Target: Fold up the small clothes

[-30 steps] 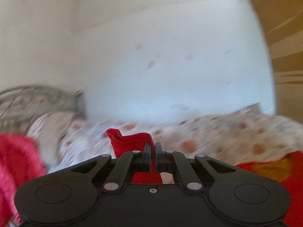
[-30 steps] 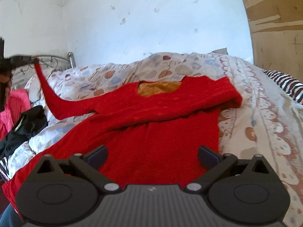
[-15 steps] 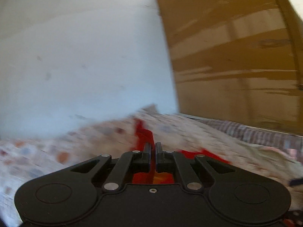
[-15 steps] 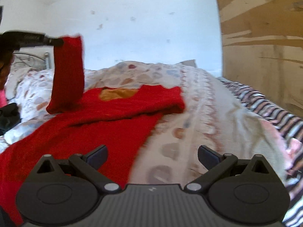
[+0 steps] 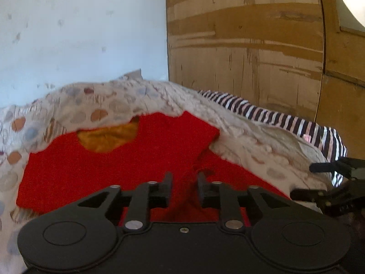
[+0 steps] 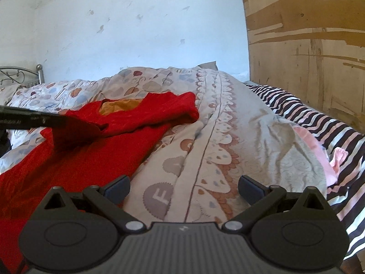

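Left gripper [image 5: 183, 179]: jaws just opening, now narrowly parted; red sleeve [image 5: 182, 196] lies between them, pads clear of it. Right gripper [image 6: 183, 186]: jaws wide, empty, above patterned duvet [image 6: 205, 137]. Red sweater [image 6: 95, 150]: spread on the duvet, orange lining at neckline. Striped cloth [image 6: 319, 123]: beside wooden panel [image 6: 308, 45].

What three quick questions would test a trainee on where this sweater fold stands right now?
1. True or false: the right gripper grips the red sweater.
2. Which lies beside the wooden panel: A striped fabric, B a basket?
3. What colour shows inside the sweater's neckline?
Key: 1 false, open over the floral duvet. 2 A. 3 orange. The left gripper, jaws just opening, has the sleeve between them.
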Tool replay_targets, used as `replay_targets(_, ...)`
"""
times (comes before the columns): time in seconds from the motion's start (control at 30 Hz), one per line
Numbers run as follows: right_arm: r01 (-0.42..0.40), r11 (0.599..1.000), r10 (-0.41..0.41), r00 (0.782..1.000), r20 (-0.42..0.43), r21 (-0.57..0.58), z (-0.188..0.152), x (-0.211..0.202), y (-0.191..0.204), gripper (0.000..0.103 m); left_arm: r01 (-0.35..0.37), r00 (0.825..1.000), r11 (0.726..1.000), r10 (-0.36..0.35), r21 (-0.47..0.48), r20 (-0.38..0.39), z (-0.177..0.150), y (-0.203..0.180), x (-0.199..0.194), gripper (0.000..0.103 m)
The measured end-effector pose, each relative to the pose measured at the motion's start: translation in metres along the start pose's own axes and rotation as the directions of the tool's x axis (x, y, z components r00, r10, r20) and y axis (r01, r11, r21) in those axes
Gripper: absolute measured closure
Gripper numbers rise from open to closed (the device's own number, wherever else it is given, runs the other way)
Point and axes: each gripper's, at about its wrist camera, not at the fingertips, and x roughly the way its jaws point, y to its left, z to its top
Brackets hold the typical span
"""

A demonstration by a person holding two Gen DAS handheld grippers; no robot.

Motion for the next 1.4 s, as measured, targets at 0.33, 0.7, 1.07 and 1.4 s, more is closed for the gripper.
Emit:
replay_targets(0.33, -0.001, 1.0, 0.001, 1.0, 0.007, -0.03, 0.001, 0.003, 0.009, 0.0, -0.15, 0.989, 0.985, 0.147, -0.09, -0.034, -0.011, 0.048, -0.027, 0.017)
replay_targets(0.7, -0.117, 0.97, 0.12, 0.993, 0.003, -0.215, 0.055, 0.054, 0.047, 0.0, -0.539, 0.842, 0.789, 0.508, -0.295, -0.179, -0.023, 0.196, -0.017, 0.008)
replay_targets(1.07, -0.223, 0.936, 0.199, 0.973, -0.113, -0.271, 0.067, 0.118, 0.083, 0.0, -0.446, 0.895, 0.723, 0.377, -0.528, -0.24, -0.03, 0.283, 0.027, 0.056)
replay_targets(1.4, -0.226, 0.953, 0.203, 0.971, -0.125, -0.202, 0.059, 0.119, 0.068, 0.0, -0.531, 0.846, 0.755, 0.447, -0.385, -0.29, -0.016, 0.259, 0.041, 0.099)
